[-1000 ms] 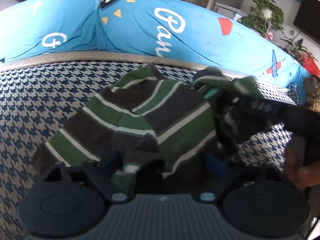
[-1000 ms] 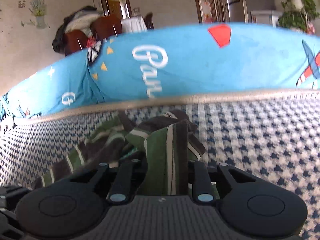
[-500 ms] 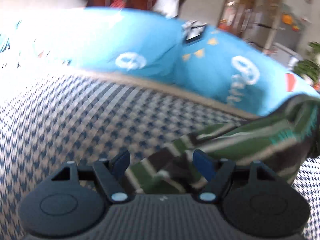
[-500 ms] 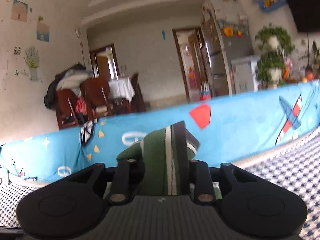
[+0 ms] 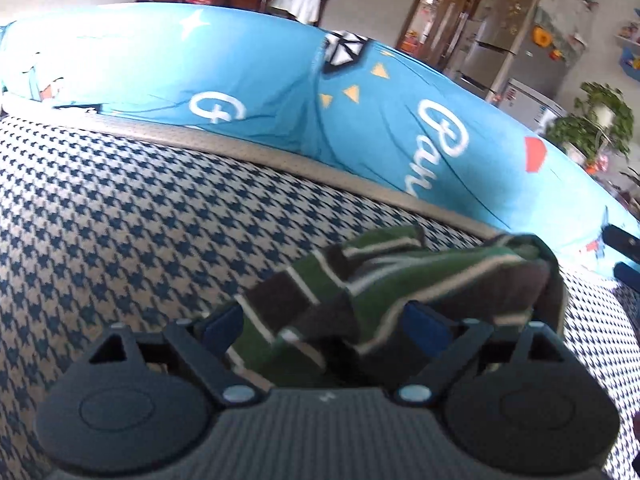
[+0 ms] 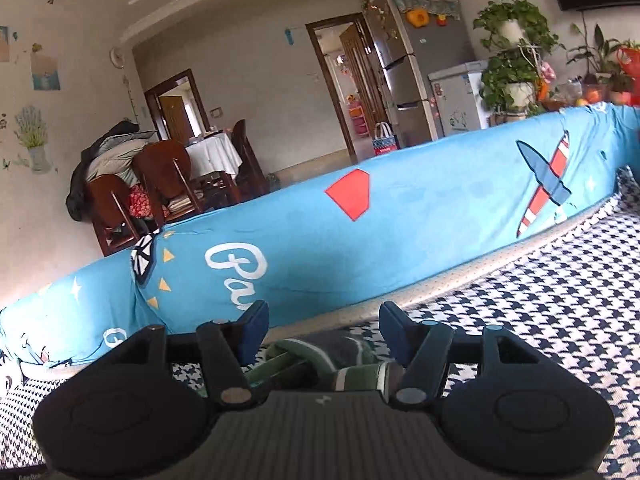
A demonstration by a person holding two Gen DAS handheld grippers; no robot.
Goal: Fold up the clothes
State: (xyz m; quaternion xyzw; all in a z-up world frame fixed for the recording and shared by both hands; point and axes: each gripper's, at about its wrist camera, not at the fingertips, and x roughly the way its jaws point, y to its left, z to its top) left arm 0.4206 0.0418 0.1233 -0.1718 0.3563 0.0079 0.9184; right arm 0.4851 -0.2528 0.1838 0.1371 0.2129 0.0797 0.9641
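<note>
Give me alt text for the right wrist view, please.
The right gripper is open, its fingers spread above the green striped garment, which lies bunched on the houndstooth cover. Behind runs a blue printed backrest, then a room with a dining table, fridge and plants.

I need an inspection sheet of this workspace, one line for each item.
Surface: houndstooth cushion, blue printed cover along its back.
Job's things: one striped green garment, bunched on the cushion.
Clutter: nothing seen.
Grippers: left gripper open, garment lying between its fingers; right gripper open, above the garment.
Cables: nothing seen.
Surroundings: dining chairs, fridge, potted plants, doorway.
</note>
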